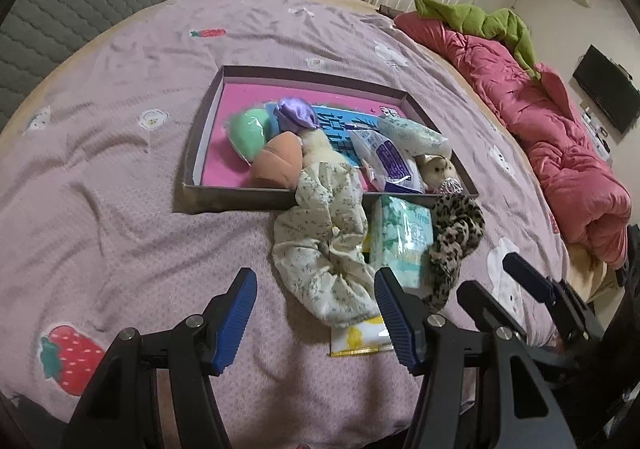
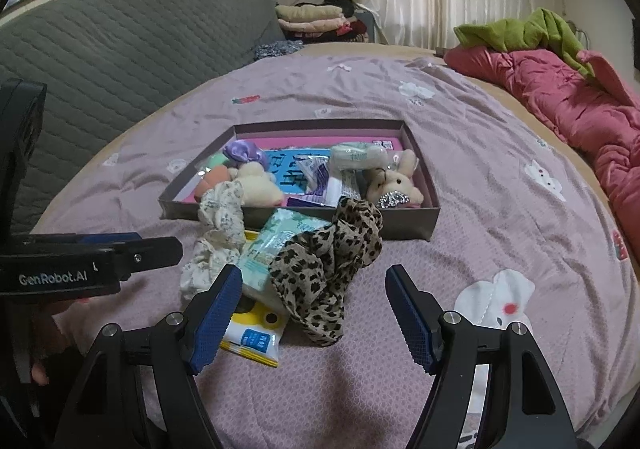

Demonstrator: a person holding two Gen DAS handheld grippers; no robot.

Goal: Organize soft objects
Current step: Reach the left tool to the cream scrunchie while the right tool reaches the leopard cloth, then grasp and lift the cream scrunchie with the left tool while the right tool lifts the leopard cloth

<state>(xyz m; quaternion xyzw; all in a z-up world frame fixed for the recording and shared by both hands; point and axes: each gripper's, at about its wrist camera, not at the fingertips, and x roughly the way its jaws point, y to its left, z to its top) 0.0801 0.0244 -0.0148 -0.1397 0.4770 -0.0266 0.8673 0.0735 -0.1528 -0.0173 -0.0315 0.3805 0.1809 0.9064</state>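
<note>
A shallow brown box with a pink floor lies on the bed. It holds a green sponge, an orange sponge, a purple scrunchie, a cream plush, tissue packs and a rabbit plush. In front of it lie a floral scrunchie, a green tissue pack, a leopard scrunchie and a yellow pack. My left gripper is open just before the floral scrunchie. My right gripper is open before the leopard scrunchie.
The bed has a lilac sheet. A pink quilt with a green cloth on it lies along the right. A grey padded headboard and folded clothes are at the back.
</note>
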